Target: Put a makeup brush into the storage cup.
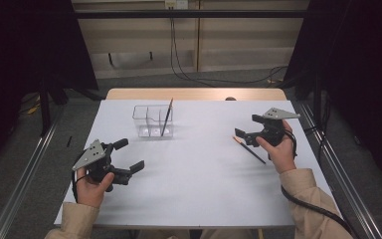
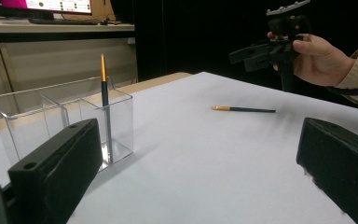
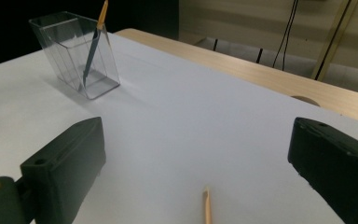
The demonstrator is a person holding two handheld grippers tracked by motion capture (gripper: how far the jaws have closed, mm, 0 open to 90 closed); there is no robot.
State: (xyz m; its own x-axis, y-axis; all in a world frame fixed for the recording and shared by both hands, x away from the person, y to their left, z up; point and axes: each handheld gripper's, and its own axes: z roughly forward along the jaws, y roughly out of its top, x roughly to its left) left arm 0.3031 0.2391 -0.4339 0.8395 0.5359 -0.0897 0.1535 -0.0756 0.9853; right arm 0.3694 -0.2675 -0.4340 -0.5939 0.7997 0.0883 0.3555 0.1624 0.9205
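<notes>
A clear plastic organiser (image 1: 149, 121) (image 2: 37, 116) (image 3: 70, 51) stands at the back middle of the white table. A dark pencil with an orange end (image 1: 167, 117) (image 2: 104, 93) (image 3: 93, 46) leans upright in its right-hand compartment. A second pencil (image 1: 248, 149) (image 2: 242, 109) (image 3: 207, 207) lies flat on the table at the right. My right gripper (image 1: 247, 127) (image 3: 200, 168) (image 2: 265, 51) hovers open just above and behind that pencil's orange end, holding nothing. At the front left, my left gripper (image 1: 129, 155) (image 2: 198, 177) is open and empty, pointing toward the lying pencil.
White sheet (image 1: 194, 174) covers the table; a wooden strip (image 1: 194, 93) shows along its far edge. Metal rails (image 1: 20, 184) run down both sides of the table. Cables (image 1: 189, 74) hang at the back wall. A monitor (image 2: 46, 5) stands on a desk beyond.
</notes>
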